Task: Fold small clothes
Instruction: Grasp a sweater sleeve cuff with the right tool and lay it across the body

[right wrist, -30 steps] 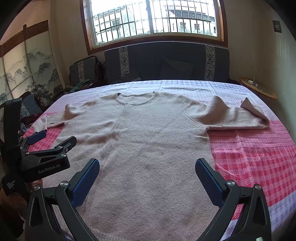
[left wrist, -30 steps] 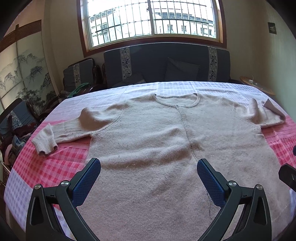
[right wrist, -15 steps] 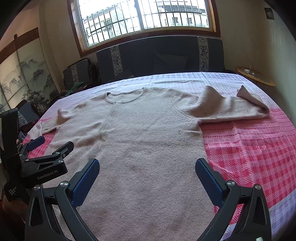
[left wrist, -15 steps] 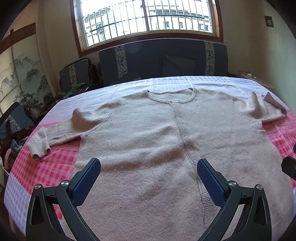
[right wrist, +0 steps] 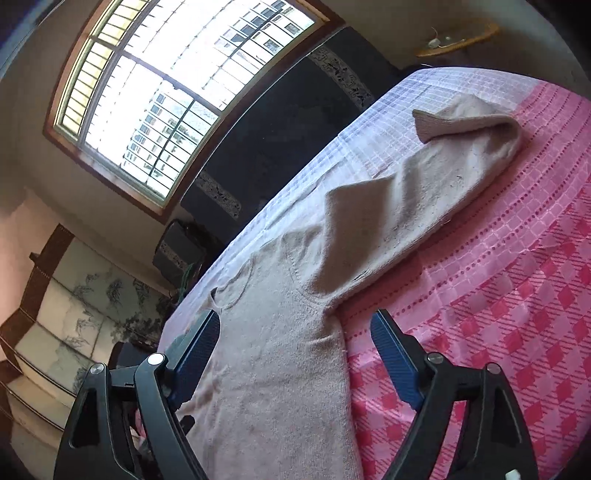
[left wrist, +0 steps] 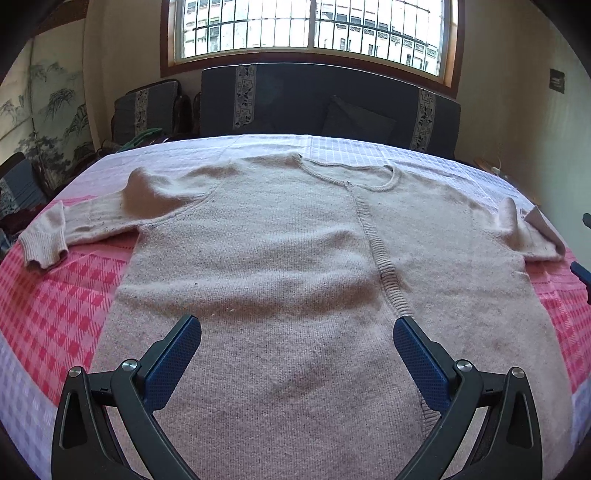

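Note:
A beige knit sweater lies flat, face up, on a pink and white checked cloth. Its left sleeve stretches out sideways; its right sleeve is doubled back with the cuff on top. My left gripper hovers open over the sweater's lower body, nothing between its blue pads. My right gripper is rolled to one side and hangs above the sweater's right armpit and side edge. Its jaws are closing, still wide apart, and the pads do not press on the knit.
A dark sofa with patterned strips stands behind the table under a barred window. A painted folding screen and a dark chair stand at the left. A small round side table is at the far right.
My right gripper has swung to the right toward the folded sleeve, rolled sharply, and its jaws have narrowed a little. The left gripper has sunk slightly closer to the sweater.

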{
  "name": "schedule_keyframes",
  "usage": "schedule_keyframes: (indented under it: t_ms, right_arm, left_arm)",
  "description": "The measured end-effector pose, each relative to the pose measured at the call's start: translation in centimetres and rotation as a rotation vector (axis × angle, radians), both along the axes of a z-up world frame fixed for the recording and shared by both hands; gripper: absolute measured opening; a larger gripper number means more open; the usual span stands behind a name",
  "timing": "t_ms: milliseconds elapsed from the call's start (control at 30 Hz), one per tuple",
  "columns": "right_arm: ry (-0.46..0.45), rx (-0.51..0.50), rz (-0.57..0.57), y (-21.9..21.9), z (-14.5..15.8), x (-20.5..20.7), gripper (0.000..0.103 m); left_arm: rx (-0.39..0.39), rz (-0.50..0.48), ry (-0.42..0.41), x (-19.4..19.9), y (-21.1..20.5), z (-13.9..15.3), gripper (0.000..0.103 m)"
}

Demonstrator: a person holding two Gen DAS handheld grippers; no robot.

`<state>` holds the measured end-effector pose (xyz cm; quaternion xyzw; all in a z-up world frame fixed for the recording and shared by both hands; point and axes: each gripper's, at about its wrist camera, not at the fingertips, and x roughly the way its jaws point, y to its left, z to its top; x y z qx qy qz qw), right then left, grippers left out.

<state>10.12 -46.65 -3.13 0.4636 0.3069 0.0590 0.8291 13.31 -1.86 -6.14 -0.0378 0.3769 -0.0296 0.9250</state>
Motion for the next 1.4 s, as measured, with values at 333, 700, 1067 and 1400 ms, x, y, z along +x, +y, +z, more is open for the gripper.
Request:
schedule_keyframes:
  t_ms: [333,700,1067,1400]
  right_arm:
    - [0.034,0.432,-0.308,-13.2,-4.3,7.2,0.074]
    - [0.184,0.471,-0.458,-17.4,-7.9,11.6,0.052]
    - [0.046,0.442,-0.155,-8.8,-3.0,13.9,0.009]
    - [0.001,0.619,0.306,21.3,-0.2,20.8,0.009]
  left_arm:
    - [-0.133,0.025,0.09,1.1,2.0,-1.6,0.103]
    - [-0.127,0.018,0.1,1.3,1.6,-1.7,0.103]
    - [-0.151,0.036,0.082,1.1,2.1,-1.6,0.103]
    - [-0.136,0.166,-0.07,-2.6,8.1,2.5,0.103]
